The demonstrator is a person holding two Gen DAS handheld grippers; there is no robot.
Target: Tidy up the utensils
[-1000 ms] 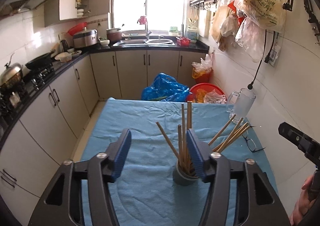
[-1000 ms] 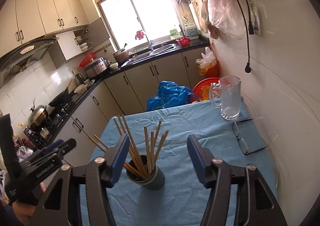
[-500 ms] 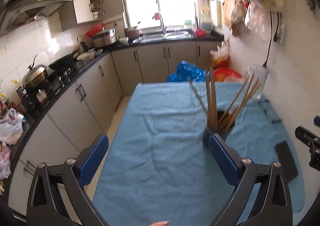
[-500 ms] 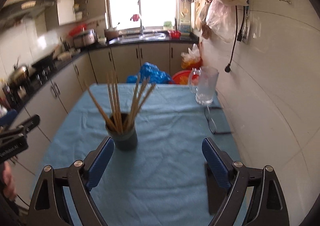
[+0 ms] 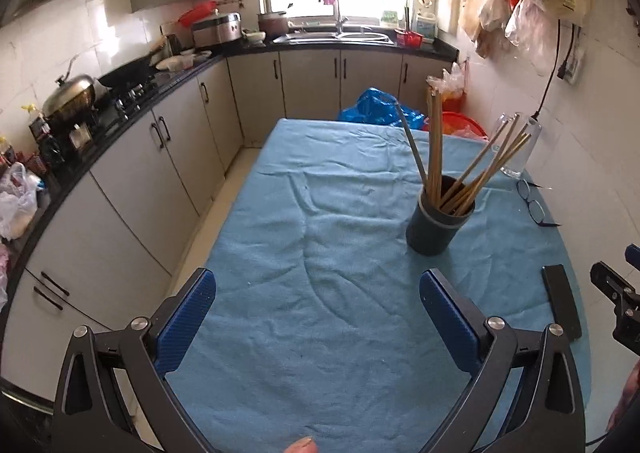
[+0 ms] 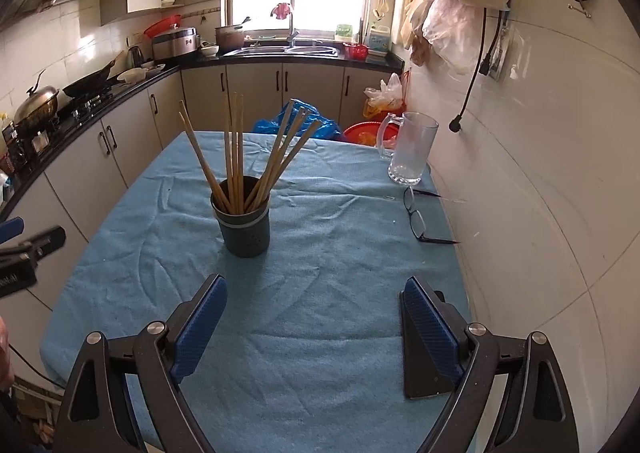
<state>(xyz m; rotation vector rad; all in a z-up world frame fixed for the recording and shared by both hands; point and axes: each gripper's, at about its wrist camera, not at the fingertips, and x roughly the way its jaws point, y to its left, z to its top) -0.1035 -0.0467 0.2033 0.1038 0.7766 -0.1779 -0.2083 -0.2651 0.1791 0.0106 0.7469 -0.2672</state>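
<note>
Holding both tongs wide, nothing between pads: left tongs [image 5: 316, 327] and right tongs [image 6: 312, 327] hang over blue-cloth bench [image 6: 340, 261], short of dark grey round holder [image 6: 243, 227] full of wooden chopsticks [image 6: 236, 149]. Holder stands upright mid-bench, apart from both tongs. I judge sorting near done; for any further pick, I'd approach from above, pinch one stick near top, steady holder. Left view shows one grey stick [image 5: 410, 141] among wooden ones; right view shows clear glass mug [image 6: 410, 149], black-framed glasses [image 6: 416, 217], flat black slab beside right pad.
</note>
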